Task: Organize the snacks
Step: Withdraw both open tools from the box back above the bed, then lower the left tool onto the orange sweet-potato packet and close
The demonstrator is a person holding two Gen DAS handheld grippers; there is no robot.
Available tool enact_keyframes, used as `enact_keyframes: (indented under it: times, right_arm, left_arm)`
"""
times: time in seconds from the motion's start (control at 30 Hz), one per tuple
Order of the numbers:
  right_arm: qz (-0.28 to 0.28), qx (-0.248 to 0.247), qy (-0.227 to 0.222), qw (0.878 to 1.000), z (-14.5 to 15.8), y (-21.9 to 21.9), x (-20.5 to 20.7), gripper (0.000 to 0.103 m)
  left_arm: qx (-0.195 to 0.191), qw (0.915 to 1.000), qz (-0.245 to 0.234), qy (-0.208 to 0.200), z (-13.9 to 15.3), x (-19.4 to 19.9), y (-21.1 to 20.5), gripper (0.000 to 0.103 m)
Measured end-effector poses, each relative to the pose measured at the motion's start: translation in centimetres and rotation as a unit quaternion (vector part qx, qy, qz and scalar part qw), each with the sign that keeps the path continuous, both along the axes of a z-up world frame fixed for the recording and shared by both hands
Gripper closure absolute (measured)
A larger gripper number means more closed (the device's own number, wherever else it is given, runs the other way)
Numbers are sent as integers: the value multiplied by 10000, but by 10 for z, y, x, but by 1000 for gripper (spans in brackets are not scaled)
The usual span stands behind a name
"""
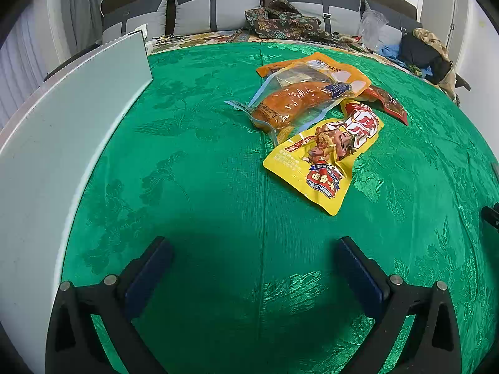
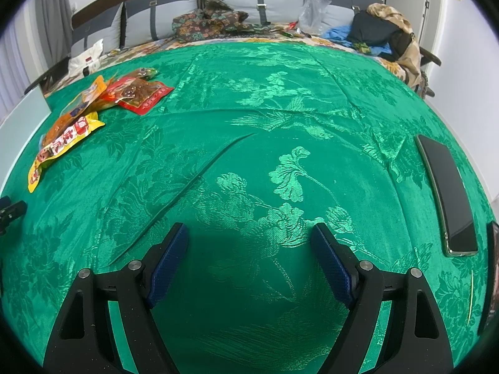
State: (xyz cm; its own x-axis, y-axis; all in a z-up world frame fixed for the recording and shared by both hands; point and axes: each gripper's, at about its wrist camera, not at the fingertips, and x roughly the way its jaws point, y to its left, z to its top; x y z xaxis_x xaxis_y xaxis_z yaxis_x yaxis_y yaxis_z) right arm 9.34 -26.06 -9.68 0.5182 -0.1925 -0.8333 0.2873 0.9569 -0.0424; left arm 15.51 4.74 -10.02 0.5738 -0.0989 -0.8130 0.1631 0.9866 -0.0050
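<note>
Both tongs, left tongs and right tongs, are wide open and hold nothing. Snack packets lie piled mid-desk.

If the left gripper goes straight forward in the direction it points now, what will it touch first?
Probably only the green cloth. The left gripper is open and empty, and its line runs up the bare cloth. The yellow snack packet lies to the right of that line, the white board to the left. Depth is hard to judge.

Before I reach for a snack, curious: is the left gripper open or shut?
Open. The left gripper has its blue-padded fingers spread wide above bare green patterned cloth, holding nothing.
</note>
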Motion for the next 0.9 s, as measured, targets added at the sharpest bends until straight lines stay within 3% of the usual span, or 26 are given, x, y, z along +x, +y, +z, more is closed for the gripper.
enact_keyframes:
  times: [0.9]
  right_arm:
    - [1,14,-5,10000,0,0,0,18]
  left_arm:
    - [-4,10000,-38,13,-1,1,-1,0]
